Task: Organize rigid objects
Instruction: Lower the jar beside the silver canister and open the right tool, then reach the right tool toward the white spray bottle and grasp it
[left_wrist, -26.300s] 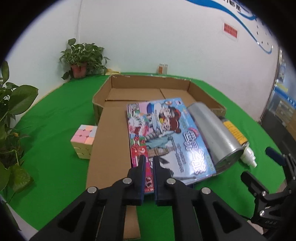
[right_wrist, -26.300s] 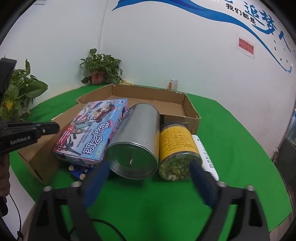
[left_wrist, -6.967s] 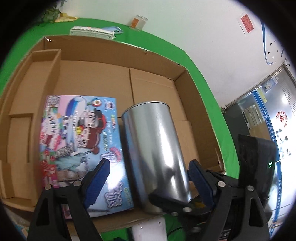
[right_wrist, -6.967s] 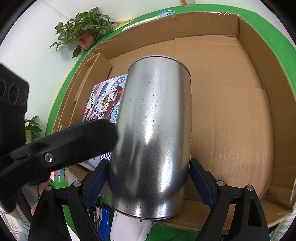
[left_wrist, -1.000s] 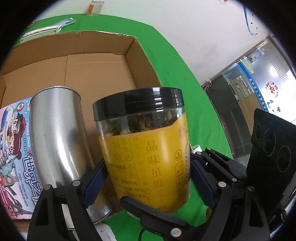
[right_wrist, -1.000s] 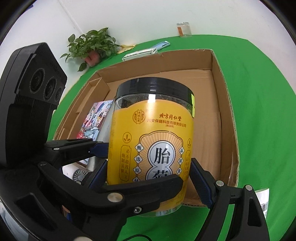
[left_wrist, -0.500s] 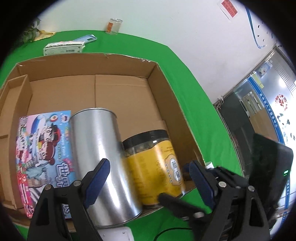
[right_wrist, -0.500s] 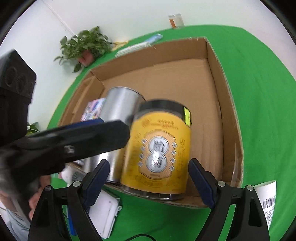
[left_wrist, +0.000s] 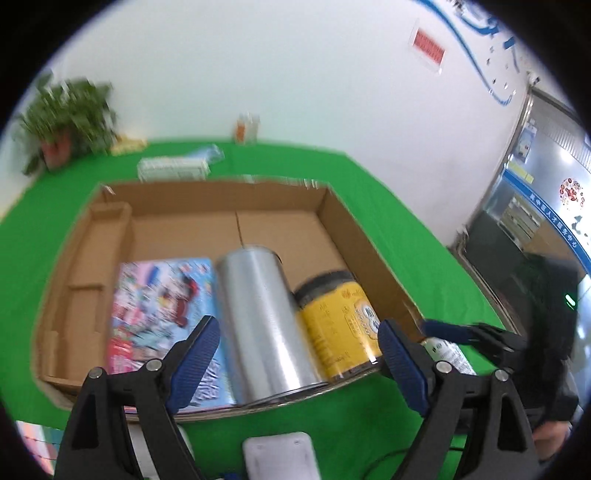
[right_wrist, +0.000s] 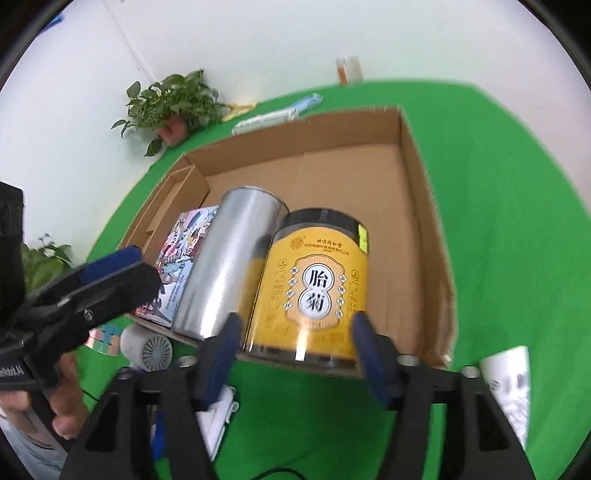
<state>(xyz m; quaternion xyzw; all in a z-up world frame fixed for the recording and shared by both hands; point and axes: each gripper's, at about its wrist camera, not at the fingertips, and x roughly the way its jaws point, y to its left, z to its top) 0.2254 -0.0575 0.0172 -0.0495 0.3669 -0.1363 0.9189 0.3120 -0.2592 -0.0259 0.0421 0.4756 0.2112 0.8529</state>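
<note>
A shallow cardboard box lies on the green table. Inside it, side by side, lie a colourful game box, a silver tin and a yellow jar with a black lid. My left gripper is open and empty, held just in front of the box's near edge. My right gripper is open and empty, its blue pads either side of the jar's base without holding it.
A white bottle lies on the cloth right of the box. A small grey fan, a pastel cube and a white flat object lie near the front. A potted plant and small packages stand beyond the box.
Both grippers have let go of the yellow jar, which now lies in the box beside the tin. Both have pulled back toward the front edge.
</note>
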